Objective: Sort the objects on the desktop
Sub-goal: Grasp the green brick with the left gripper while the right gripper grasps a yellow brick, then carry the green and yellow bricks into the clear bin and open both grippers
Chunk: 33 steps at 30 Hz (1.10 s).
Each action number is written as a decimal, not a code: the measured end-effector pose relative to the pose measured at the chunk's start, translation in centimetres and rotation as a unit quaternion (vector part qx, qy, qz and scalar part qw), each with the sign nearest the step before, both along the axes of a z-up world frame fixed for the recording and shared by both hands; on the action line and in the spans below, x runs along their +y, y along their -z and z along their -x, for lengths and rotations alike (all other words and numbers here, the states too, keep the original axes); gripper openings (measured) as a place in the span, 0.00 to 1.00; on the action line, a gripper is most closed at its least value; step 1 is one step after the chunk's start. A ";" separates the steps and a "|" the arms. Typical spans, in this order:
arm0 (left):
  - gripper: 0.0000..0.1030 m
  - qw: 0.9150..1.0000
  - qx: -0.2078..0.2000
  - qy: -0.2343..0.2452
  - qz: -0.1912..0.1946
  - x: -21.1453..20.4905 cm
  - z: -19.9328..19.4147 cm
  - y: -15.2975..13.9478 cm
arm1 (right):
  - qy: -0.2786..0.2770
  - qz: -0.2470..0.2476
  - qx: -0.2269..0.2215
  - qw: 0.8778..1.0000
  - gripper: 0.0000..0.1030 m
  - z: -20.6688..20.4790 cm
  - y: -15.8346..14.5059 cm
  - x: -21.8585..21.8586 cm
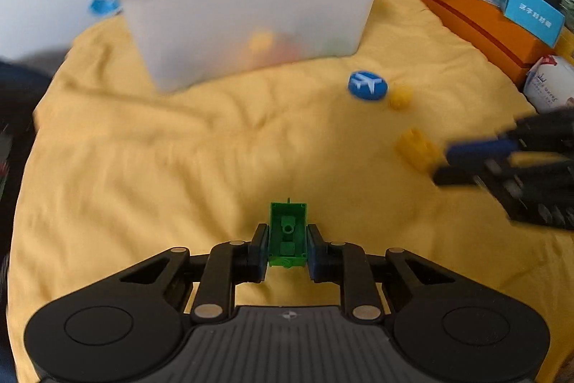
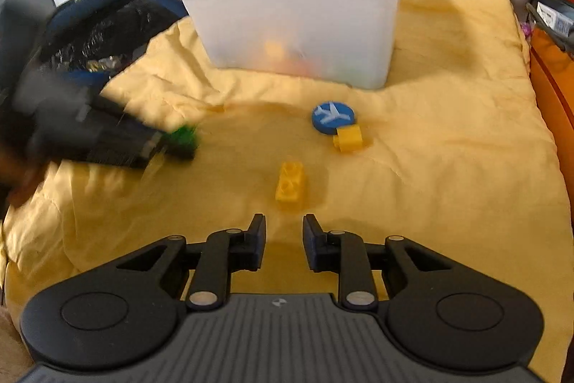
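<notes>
Yellow cloth, rumpled, covers the desk in both views.

Left wrist view, left to right:
- Translucent white bin, at 12 o'clock from the left gripper, standing on the cloth; blurred yellow and orange pieces show through its wall.
- Green brick, hollow underside facing the camera, clamped between the two pads of the left gripper, low in the centre of the view.
- Blue disc with a white aeroplane mark, at 1 o'clock, lying flat on the cloth.
- Small yellow brick, just beside the disc on its right.
- Long yellow brick, at 2 o'clock, nearer than the disc, close to the fingertips of the right gripper, which enters blurred from the right edge.
- Orange box along the right edge of the cloth, clutter behind it.

Right wrist view, left to right:
- Left gripper, blurred, at 10 o'clock, with the green brick at its tip.
- Bin at 12 o'clock.
- Long yellow brick at 12 o'clock, lying on the cloth just ahead of the right gripper, not touching it.
- Disc and small yellow brick beyond it, touching each other.
- Right gripper: fingers a little apart, nothing between them.
</notes>
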<state>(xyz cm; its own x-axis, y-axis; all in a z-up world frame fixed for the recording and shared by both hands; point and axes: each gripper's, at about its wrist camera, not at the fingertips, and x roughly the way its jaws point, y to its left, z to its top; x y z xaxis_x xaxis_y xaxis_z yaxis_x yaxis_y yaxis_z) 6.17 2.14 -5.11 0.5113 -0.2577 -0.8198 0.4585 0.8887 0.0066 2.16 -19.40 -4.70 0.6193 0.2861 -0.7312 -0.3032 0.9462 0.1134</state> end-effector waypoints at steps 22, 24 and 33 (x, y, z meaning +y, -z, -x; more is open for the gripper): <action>0.23 0.999 -0.008 -0.021 0.026 0.8 1.4 -0.6 | -0.039 0.076 -0.004 0.996 0.17 -1.6 0.8 2.4; 0.23 1.000 -0.004 -0.017 0.024 0.9 1.6 -0.3 | -0.035 0.075 -0.005 0.997 0.17 -0.8 0.3 2.1; 0.23 0.997 -0.038 -0.025 0.058 1.7 -0.8 -4.3 | -0.025 0.064 0.004 0.998 0.17 -1.3 -0.2 1.7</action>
